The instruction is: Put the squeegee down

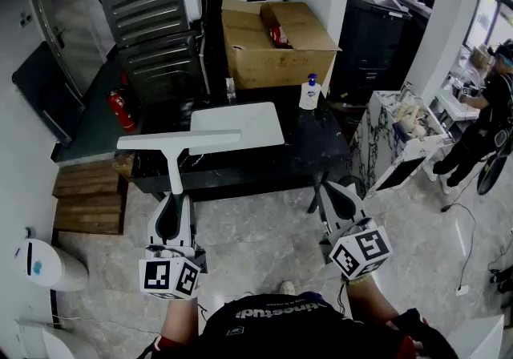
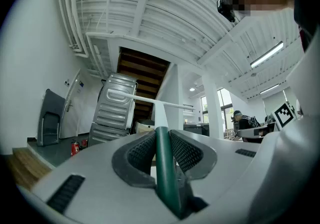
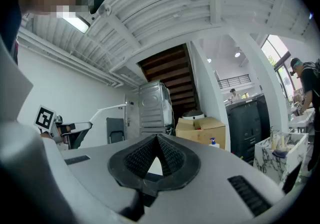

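My left gripper point(image 1: 174, 199) is shut on the handle of the squeegee point(image 1: 178, 142). Its white blade lies crosswise in the air above the near left edge of the black table point(image 1: 314, 139). In the left gripper view the green handle of the squeegee point(image 2: 162, 168) runs up between the ribbed pads, and my left gripper point(image 2: 161, 135) clamps it from both sides. My right gripper point(image 1: 327, 189) hovers before the table's front edge, to the right. In the right gripper view my right gripper point(image 3: 157, 138) is shut with nothing in it, its tips touching. The squeegee point(image 3: 107, 109) shows off to its left.
On the table lie a white board point(image 1: 240, 123) and a pump bottle point(image 1: 309, 93). Behind stand a cardboard box point(image 1: 272, 45) and a metal cabinet point(image 1: 152, 13). Wooden steps point(image 1: 88, 197) and a fire extinguisher point(image 1: 122, 111) are left. A marble stand point(image 1: 397, 137) and a person point(image 1: 489, 125) are right.
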`<state>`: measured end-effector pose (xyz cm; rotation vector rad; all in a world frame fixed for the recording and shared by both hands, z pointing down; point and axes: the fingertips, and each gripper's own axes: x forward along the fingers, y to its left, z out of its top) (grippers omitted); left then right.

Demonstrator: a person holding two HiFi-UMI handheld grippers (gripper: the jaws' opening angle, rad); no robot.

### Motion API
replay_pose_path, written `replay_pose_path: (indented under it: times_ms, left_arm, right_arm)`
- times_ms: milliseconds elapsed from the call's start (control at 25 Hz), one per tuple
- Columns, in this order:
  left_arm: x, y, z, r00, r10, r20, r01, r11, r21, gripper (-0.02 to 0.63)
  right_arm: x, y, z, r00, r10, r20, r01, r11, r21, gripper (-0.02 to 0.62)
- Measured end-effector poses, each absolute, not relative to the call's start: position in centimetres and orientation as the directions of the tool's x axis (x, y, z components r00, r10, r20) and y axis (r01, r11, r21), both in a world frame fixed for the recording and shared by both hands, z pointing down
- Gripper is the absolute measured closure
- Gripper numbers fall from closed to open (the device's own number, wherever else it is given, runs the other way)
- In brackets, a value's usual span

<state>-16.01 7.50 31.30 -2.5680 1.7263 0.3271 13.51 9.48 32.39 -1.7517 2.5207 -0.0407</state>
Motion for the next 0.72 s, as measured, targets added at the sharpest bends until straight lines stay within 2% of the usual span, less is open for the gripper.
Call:
replay_pose_path:
  times_ms: [720]
  left_arm:
    - [-15.13,7.22,31.28,0.361,-0.914,-0.184,-0.919,-0.382,0.097,0.503]
  right_arm:
    - [14.22,9.18,32.08,-0.359,-0.932,-0.055,-0.931,0.361,-0.056,0.555]
